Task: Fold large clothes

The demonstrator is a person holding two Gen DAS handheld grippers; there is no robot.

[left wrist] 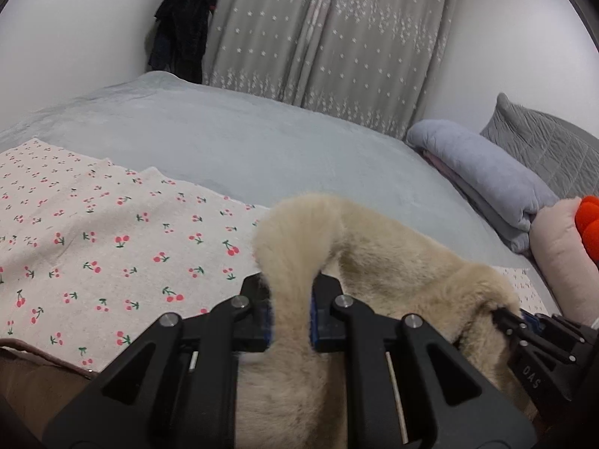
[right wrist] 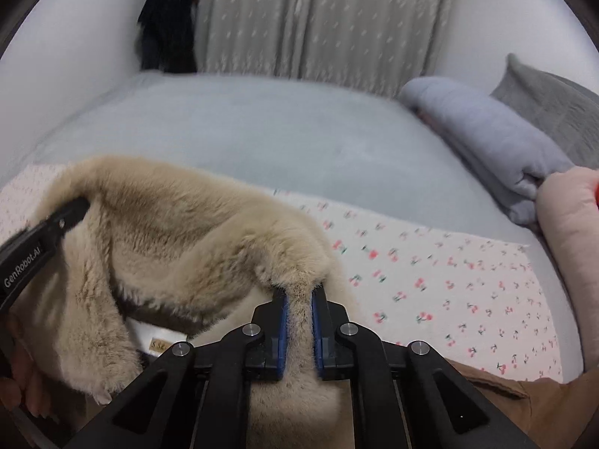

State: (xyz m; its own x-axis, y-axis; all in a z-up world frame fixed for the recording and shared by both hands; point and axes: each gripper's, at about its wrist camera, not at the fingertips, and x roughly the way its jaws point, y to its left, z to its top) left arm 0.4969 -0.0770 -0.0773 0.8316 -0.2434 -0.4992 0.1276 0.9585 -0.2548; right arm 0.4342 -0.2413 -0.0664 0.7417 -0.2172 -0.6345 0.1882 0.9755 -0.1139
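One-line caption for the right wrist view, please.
Right tongs shut on a fold of beige fluffy garment above the cherry-print cloth.

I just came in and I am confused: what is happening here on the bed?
A person is folding a beige fluffy coat with two handheld tools. The left gripper and the right gripper are each shut on a fold of its fur, side by side. The coat hangs between them over a cherry-print cloth spread on the grey bed.

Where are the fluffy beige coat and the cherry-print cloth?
Fluffy beige fur coat [right wrist: 179,232]: right wrist view, on its raised furry back.
Cream cherry-print cloth [left wrist: 112,247]: left wrist view, on its flat middle.
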